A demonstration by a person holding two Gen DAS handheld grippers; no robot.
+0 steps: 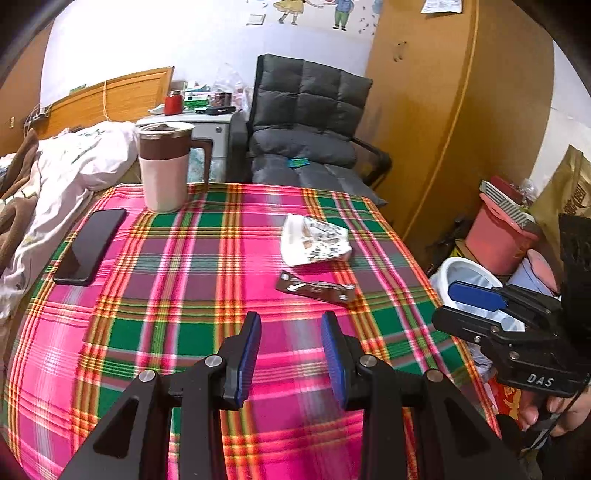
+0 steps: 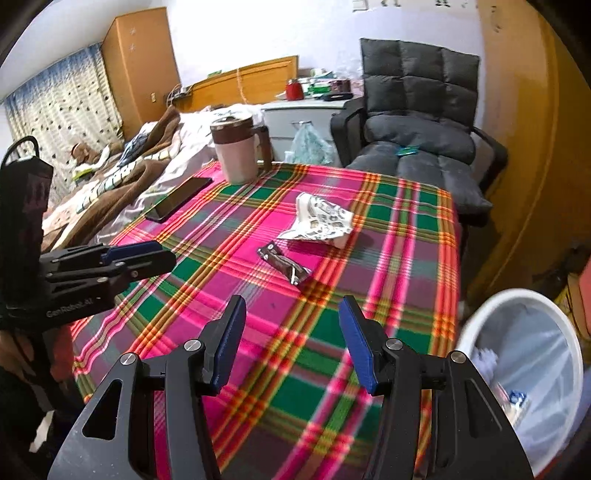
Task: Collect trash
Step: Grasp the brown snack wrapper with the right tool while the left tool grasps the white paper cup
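The table [image 1: 184, 295] carries a woven plaid cloth in pink, green and orange; its surface is flat and matte. The right wrist view alone shows the curtain [image 2: 55, 107], dotted and pleated, and the bed [image 2: 122, 177] with rumpled brown and white covers. The left wrist view alone shows cartoon wall stickers [image 1: 314, 11] and a pink bucket [image 1: 498, 240].

Both views show a grey quilted padded chair [image 2: 417, 122] beyond the far table edge. The white round bin [image 2: 517, 369], lined with thin clear plastic, stands on the floor just beside the table's right side; only the right wrist view looks into it, where crumpled paper lies.

A cylindrical mug [image 1: 164, 170], pale body with a brown band and handle, stands upright near the far left corner. A flat black glossy phone [image 1: 90, 245] lies near the left edge.

The trash lies on the cloth toward the right: a crumpled printed white wrapper [image 2: 321, 221] and, near it, a flat brown foil wrapper [image 2: 284, 266], apart from both grippers.

The left gripper [image 1: 291, 354] hovers over the cloth, jaws parted, nothing between them. The right gripper [image 2: 291, 339] is spread wider, also empty. Fingers [image 1: 532, 413] grasp its handle.
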